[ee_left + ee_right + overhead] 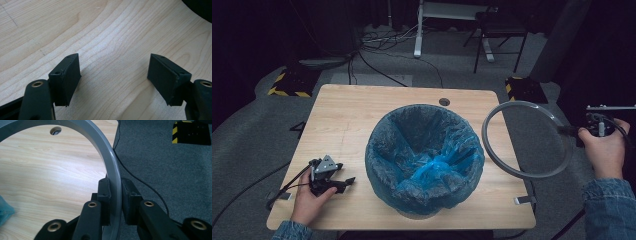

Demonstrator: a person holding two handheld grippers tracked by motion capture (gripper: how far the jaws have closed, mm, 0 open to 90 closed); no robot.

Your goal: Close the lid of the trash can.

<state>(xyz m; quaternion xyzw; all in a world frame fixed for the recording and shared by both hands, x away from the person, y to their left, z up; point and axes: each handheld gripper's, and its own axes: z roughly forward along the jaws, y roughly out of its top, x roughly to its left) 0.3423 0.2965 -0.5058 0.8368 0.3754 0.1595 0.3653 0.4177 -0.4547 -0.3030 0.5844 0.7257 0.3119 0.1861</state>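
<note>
Two grippers. Left gripper [343, 182]: jaws wide, empty, low over table [347, 115]. Centre: bin [424, 212], blue liner [424, 150] draped over rim. Right gripper [115, 195]: clamped on grey ring [492, 155], held beyond table's right edge. Advice: keep level, centre over rim, lower evenly.

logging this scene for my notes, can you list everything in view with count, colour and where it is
bin: 1, lined with a blue bag, middle of the table toward the near edge
bag: 1, blue plastic, folded over the bin's rim
ring: 1, grey, held over the table's right edge
table: 1, light wood, centre of the high view
cable hole: 1, dark, near the table's far edge
chair: 1, black, on the floor beyond the table
striped blocks: 2, black and yellow, on the floor off the far corners
left gripper: 1, black, open, low over the table's near left corner
right gripper: 1, black, shut on the ring
</note>
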